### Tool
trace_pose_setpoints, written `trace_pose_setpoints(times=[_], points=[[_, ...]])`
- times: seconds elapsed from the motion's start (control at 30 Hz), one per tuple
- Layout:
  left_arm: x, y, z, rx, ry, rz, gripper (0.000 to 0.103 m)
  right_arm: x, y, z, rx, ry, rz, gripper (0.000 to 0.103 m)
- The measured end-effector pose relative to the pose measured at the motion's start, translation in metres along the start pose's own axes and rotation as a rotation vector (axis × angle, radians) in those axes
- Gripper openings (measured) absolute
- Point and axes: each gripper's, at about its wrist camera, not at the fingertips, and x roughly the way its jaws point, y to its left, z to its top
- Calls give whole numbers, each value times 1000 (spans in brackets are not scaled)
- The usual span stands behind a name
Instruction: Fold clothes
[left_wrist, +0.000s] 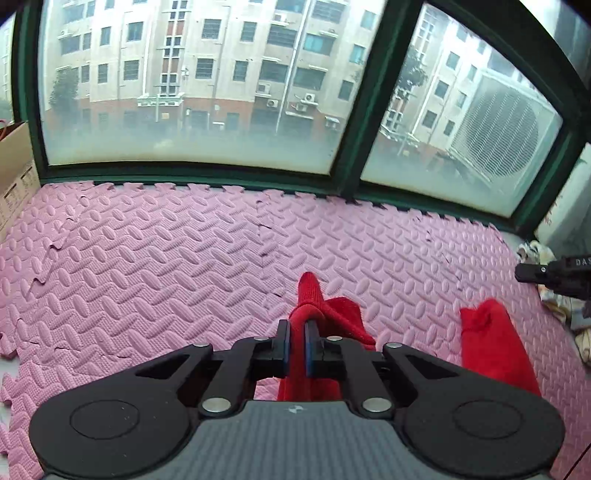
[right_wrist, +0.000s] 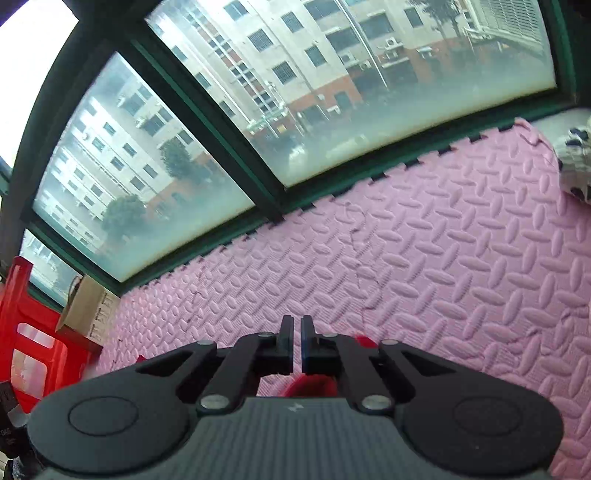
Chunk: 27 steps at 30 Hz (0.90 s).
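Observation:
A red knitted garment (left_wrist: 491, 343) lies on the pink foam mat (left_wrist: 166, 258). My left gripper (left_wrist: 297, 332) is shut on a bunched fold of it, and a ribbed end (left_wrist: 308, 291) sticks up past the pads. A second part of the garment rises at the right. My right gripper (left_wrist: 532, 273) shows as a black tip above and beyond that part. In the right wrist view my right gripper (right_wrist: 297, 332) is shut, with no cloth showing between its pads. The red garment (right_wrist: 310, 386) shows blurred under its fingers.
A green-framed window (left_wrist: 347, 177) bounds the mat at the far side. A cardboard box (left_wrist: 14, 166) stands at the left, beside a red plastic stool (right_wrist: 33, 332). A pile of patterned cloth (left_wrist: 554, 299) lies at the mat's right edge.

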Motion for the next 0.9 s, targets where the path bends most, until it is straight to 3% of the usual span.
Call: trace_pose_setpoints(times=[0.13,0.2,0.3,0.47,0.57,0.63,0.73,0.8,0.9], points=[[11,24,-2,-54,38,69,9,15,4,4,-50,66,-115,17],[15,31,-7,-49,57,98,9,21,2,-1,-58,113,-155,33],[15,34,-11,-51,57,114,11,31,-6,-16,-54,189,-212,35],[5,33,-10,-55,30,108,11,42,-9,-30,-44,249,-283,45],[-3,26,-9,-40,18,88,13,44,-11,-33,-36,277,-315,45],[-7,19,-11,-29,15,70,19,45,-13,-35,-28,288,-326,41],[-10,2,-17,-27,30,-2,30,44,-14,-35,-10,279,-299,21],[-9,-16,-25,3,56,-65,30,38,-3,-29,-20,222,-224,15],[-7,-47,-40,71,98,-141,35,23,17,-20,-104,112,-127,14]])
